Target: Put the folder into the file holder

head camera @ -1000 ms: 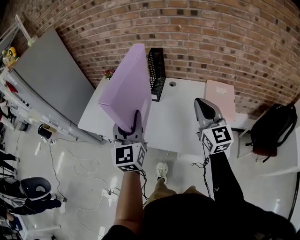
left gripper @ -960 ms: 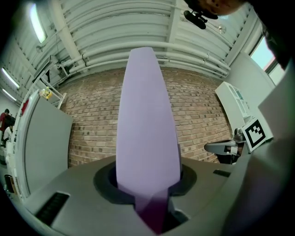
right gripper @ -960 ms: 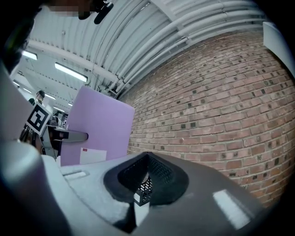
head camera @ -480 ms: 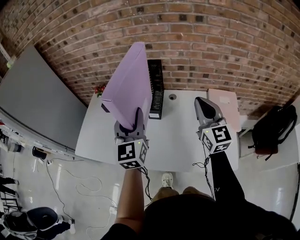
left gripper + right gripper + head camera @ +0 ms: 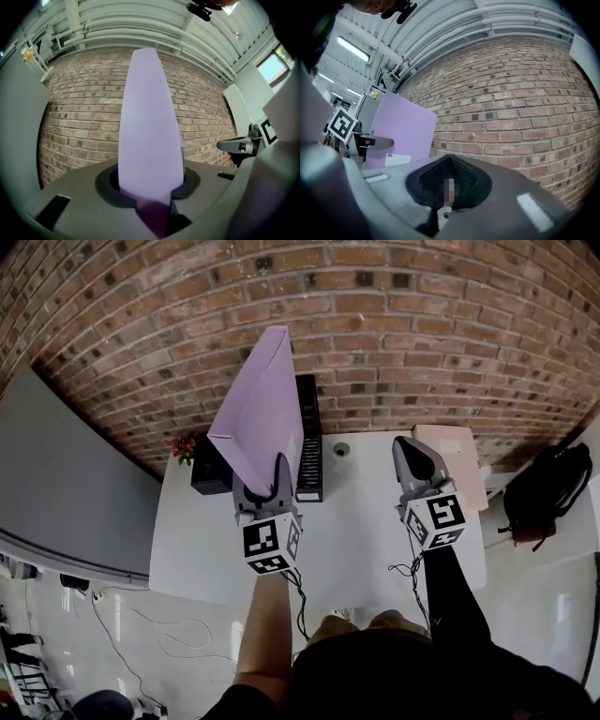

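A large purple folder (image 5: 262, 409) stands on edge in the air, tilted up toward the brick wall. My left gripper (image 5: 274, 486) is shut on its lower corner. In the left gripper view the folder (image 5: 150, 126) fills the middle between the jaws of my left gripper (image 5: 151, 190). The black mesh file holder (image 5: 308, 439) stands on the white table (image 5: 356, 521), just right of the folder and below it. My right gripper (image 5: 412, 457) hovers over the table's right part, shut and holding nothing. The right gripper view shows the folder (image 5: 401, 131) at its left.
A pink folder (image 5: 452, 454) lies at the table's back right corner. A dark box (image 5: 211, 476) and a small red flower (image 5: 183, 444) sit at the back left. A black backpack (image 5: 547, 491) lies on the floor to the right. The brick wall (image 5: 394, 324) runs behind the table.
The view has swung toward the wall, so the table and file holder now lie squarely under both grippers. The left gripper still holds the folder, now closer beside the holder. The right gripper kept its place.
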A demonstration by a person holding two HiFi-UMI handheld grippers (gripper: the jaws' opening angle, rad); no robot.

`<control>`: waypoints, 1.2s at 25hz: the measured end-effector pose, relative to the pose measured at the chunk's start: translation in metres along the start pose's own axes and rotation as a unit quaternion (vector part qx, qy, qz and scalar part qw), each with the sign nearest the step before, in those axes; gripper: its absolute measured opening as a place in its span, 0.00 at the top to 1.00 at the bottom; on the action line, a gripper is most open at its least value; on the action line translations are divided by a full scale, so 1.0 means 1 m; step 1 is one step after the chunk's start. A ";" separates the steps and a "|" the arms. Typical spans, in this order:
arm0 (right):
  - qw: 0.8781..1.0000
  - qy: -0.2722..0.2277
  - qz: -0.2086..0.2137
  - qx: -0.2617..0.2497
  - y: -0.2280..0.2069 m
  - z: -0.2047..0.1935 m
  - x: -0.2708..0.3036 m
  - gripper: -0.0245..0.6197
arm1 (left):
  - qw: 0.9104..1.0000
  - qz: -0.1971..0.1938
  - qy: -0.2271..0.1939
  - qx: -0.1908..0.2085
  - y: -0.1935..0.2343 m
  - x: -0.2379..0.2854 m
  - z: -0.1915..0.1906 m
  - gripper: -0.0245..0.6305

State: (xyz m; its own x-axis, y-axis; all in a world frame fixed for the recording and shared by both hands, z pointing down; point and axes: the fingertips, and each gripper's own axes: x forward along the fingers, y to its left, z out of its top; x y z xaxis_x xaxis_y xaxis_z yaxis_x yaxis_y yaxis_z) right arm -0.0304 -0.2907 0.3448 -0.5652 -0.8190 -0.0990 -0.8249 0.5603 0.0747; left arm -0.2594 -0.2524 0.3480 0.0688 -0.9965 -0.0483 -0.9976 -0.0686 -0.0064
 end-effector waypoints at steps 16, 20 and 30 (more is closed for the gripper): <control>0.999 0.036 -0.030 -0.003 -0.013 -0.036 0.020 0.96 | 1.000 -0.008 0.006 0.003 0.009 0.077 -0.034 0.74; 0.999 0.043 -0.027 0.002 -0.018 -0.045 0.019 0.96 | 1.000 0.002 0.008 0.003 0.006 0.086 -0.042 0.75; 0.999 0.051 0.002 0.014 -0.033 -0.059 0.031 0.96 | 1.000 0.023 0.007 0.001 -0.008 0.101 -0.045 0.75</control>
State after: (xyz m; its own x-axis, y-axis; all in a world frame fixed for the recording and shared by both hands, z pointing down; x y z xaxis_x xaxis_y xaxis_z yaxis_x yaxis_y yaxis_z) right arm -0.0208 -0.3418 0.3976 -0.5659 -0.8245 0.0030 -0.8235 0.5653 0.0478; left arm -0.2445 -0.3548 0.3885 0.0218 -0.9991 -0.0354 -0.9997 -0.0217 -0.0058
